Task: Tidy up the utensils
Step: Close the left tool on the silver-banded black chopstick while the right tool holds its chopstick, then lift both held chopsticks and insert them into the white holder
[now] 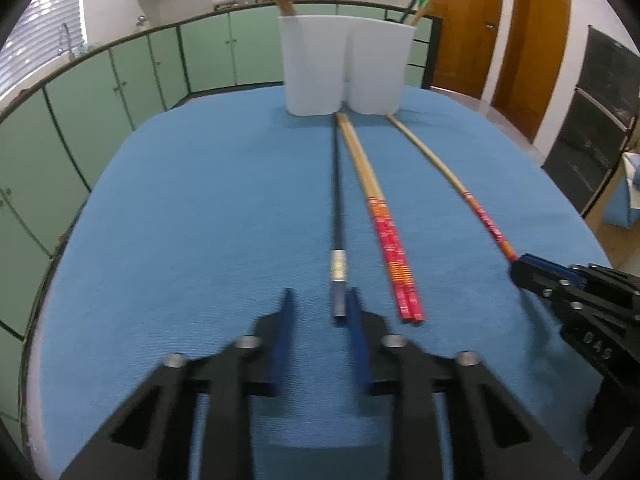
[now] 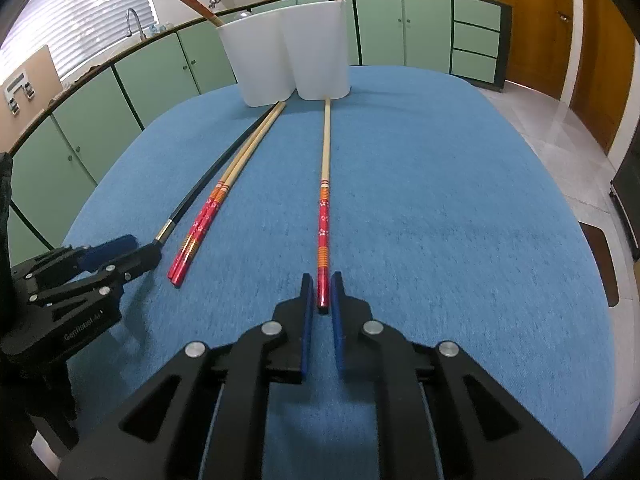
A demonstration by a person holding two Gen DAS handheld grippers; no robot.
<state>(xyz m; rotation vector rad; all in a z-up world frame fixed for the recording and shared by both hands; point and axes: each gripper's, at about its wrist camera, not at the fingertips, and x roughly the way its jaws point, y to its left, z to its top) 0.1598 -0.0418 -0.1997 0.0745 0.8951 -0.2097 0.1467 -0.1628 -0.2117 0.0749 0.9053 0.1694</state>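
A white two-compartment holder (image 1: 344,64) (image 2: 288,56) stands at the far end of the blue table, with chopsticks sticking out of it. On the cloth lie a black chopstick with a silver band (image 1: 337,216) (image 2: 200,188), a red-handled pair (image 1: 384,220) (image 2: 212,204) and a single red-handled chopstick (image 1: 456,188) (image 2: 325,200). My left gripper (image 1: 318,304) (image 2: 120,250) is open around the black chopstick's near end. My right gripper (image 2: 322,292) (image 1: 524,266) is open, its blue pads close on both sides of the single chopstick's red end.
The blue cloth (image 1: 200,208) covers the round-edged table (image 2: 460,220). Green cabinets (image 1: 132,80) and a counter run behind it. Wooden doors (image 1: 536,40) stand at the right. A dark chair edge (image 2: 600,264) sits off the table's right side.
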